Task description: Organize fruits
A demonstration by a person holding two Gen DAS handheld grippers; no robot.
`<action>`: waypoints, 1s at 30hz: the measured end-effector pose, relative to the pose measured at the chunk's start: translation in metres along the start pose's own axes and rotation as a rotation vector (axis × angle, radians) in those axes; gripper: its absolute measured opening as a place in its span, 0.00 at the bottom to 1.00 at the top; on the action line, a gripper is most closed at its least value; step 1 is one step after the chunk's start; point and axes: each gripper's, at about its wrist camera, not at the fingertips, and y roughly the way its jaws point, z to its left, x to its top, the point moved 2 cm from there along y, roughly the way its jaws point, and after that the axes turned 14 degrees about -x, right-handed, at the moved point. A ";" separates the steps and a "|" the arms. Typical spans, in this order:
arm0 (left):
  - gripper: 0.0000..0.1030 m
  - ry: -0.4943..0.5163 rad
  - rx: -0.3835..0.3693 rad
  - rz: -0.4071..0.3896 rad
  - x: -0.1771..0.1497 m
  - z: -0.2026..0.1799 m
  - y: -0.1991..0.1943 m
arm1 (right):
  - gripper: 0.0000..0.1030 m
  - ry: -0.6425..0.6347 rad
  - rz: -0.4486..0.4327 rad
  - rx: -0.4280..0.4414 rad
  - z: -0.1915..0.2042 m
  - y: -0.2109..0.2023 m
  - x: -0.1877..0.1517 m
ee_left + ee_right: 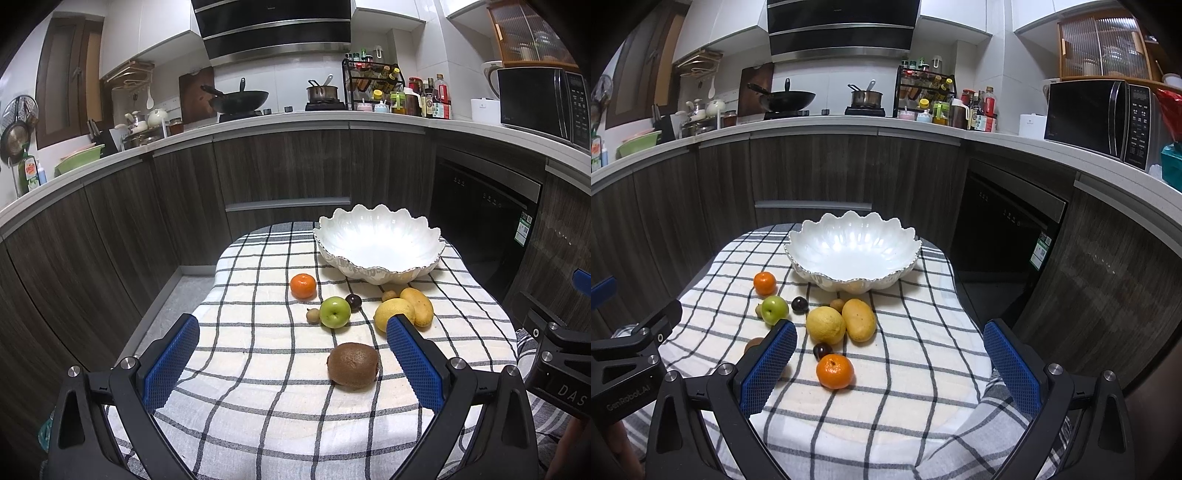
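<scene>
1. Left tongs (291, 354): spread wide, holding nothing. They hang low over the near side of the desk (258, 424), well short of the bowl (376, 243). Probably spread so a round fruit fits between the pads.
2. Right tongs (890, 363): also released and empty, on the same near side, facing the bowl.
3. Kiwi (353, 364): the fruit farthest from the bowl on the left tongs' side, lying between their two pads in that view. My guess is it's the left tongs' first pick.
4. Near orange (835, 371): sits between the right tongs' pads in that view, far from the bowl, with a dark plum (822, 350) just behind it. Likely the right-side pick.
5. Lemon (826, 325) and mango (859, 319): side by side and touching, closer to the bowl. A small brown fruit (837, 304) sits just behind them, near the bowl's foot.
6. Green apple (774, 309): left of the lemon, with a second dark plum (799, 305) between it and the bowl. Another small brown fruit peeks out at its left edge.
7. Far orange (765, 283): just left of the bowl's base.
8. Bowl: white, scalloped rim, nothing inside, at the far end of the checked cloth (905, 369). It's the evident destination, and no fruit is in it yet.
</scene>
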 end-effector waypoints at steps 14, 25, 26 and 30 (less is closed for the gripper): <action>1.00 -0.003 0.004 0.014 0.002 0.001 0.002 | 0.99 -0.011 0.017 0.000 0.004 0.005 -0.004; 1.00 -0.003 0.004 0.019 0.000 0.001 0.004 | 0.99 -0.010 0.020 -0.002 0.003 0.005 -0.004; 1.00 -0.003 0.005 0.022 0.000 0.001 0.006 | 0.99 -0.011 0.021 -0.002 0.003 0.006 -0.004; 1.00 0.008 0.016 0.045 -0.001 0.001 0.014 | 0.99 -0.017 0.045 -0.020 0.003 0.011 -0.005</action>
